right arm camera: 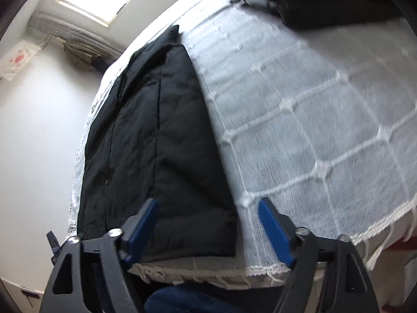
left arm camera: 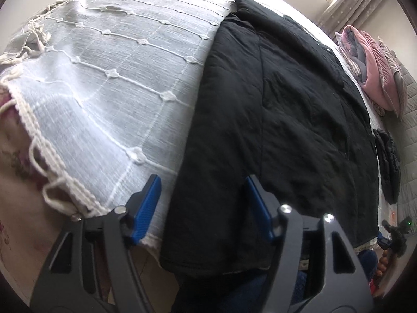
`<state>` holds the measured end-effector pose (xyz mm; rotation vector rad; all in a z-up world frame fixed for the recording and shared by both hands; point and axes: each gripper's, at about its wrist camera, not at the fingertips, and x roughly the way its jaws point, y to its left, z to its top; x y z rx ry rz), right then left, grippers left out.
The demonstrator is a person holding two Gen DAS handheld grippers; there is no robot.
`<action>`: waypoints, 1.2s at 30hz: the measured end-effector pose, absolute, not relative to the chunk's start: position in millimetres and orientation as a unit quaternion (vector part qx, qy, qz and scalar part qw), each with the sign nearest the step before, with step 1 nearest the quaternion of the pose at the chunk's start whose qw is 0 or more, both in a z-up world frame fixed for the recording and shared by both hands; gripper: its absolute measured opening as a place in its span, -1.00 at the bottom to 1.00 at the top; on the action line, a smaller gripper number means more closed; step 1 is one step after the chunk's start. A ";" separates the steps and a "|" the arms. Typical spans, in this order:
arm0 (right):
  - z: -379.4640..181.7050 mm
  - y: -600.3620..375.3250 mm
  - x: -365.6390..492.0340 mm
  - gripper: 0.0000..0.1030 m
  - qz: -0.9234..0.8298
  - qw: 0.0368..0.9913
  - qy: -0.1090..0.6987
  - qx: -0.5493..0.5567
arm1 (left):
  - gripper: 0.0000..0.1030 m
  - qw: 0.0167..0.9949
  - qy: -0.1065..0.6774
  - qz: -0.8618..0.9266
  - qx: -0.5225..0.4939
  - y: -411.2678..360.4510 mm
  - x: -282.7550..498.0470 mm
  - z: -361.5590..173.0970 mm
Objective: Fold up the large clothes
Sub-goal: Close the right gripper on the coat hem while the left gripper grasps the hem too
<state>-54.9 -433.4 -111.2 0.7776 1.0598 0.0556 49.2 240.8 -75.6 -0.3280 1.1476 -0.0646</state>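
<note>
A large black padded coat [left arm camera: 281,120] lies flat on a bed covered by a white grid-patterned throw [left arm camera: 104,78]. Its hem hangs at the near bed edge. My left gripper [left arm camera: 203,190] is open, hovering over the coat's near left corner. In the right wrist view the same coat [right arm camera: 156,130] lies lengthwise, and my right gripper [right arm camera: 208,208] is open over its near right corner, with the throw [right arm camera: 312,104] to the right. The right gripper also shows in the left wrist view [left arm camera: 393,234]. Neither gripper holds anything.
A pile of pink and grey bedding [left arm camera: 370,62] sits at the far right of the bed. A small black garment [left arm camera: 388,164] lies by the coat's right side. More dark clothes [right arm camera: 325,2] lie at the far end. A white wall [right arm camera: 39,130] is left.
</note>
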 end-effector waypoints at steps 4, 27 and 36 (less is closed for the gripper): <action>-124.9 -428.7 -59.9 0.14 0.029 0.785 0.498 0.367 | 0.31 0.824 0.547 -0.037 -0.145 234.9 49.2 -80.0; -148.2 -420.6 -59.6 -0.44 0.080 0.751 0.477 0.449 | -0.09 0.818 0.555 -0.030 -0.150 239.2 38.3 -83.5; -141.3 -418.6 -53.2 -0.84 0.074 0.756 0.460 0.459 | -0.81 0.815 0.554 -0.037 -0.164 233.8 40.5 -76.9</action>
